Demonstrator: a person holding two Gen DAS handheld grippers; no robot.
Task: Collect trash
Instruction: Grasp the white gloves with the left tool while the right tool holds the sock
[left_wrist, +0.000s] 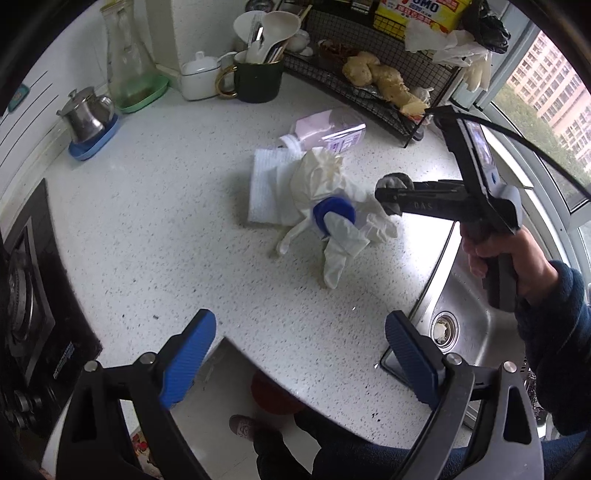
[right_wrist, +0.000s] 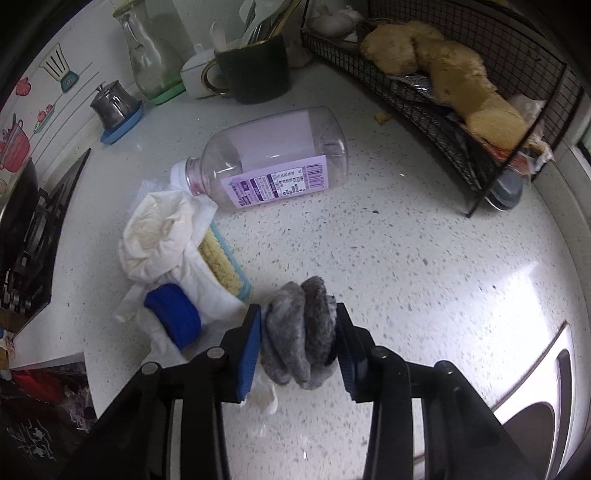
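Note:
My right gripper (right_wrist: 298, 334) is shut on a crumpled grey rag (right_wrist: 300, 336) and holds it above the white speckled counter (right_wrist: 406, 258); the gripper also shows in the left wrist view (left_wrist: 391, 195). Just left of it lies a heap of trash: a white disposable glove (right_wrist: 155, 236), a blue bottle cap (right_wrist: 173, 314), a paper towel (left_wrist: 266, 184) and a yellow sponge in a teal tray (right_wrist: 221, 258). An empty clear plastic bottle (right_wrist: 273, 162) with a purple label lies on its side behind. My left gripper (left_wrist: 299, 354) is open and empty over the counter's front edge.
A black wire rack (right_wrist: 461, 122) with ginger roots stands at the back right. A dark mug of utensils (right_wrist: 255, 70), a white pot, a glass carafe (right_wrist: 147, 55) and a steel teapot (right_wrist: 114, 101) line the back. The steel sink (left_wrist: 465, 314) lies right, the stove (left_wrist: 26, 295) left.

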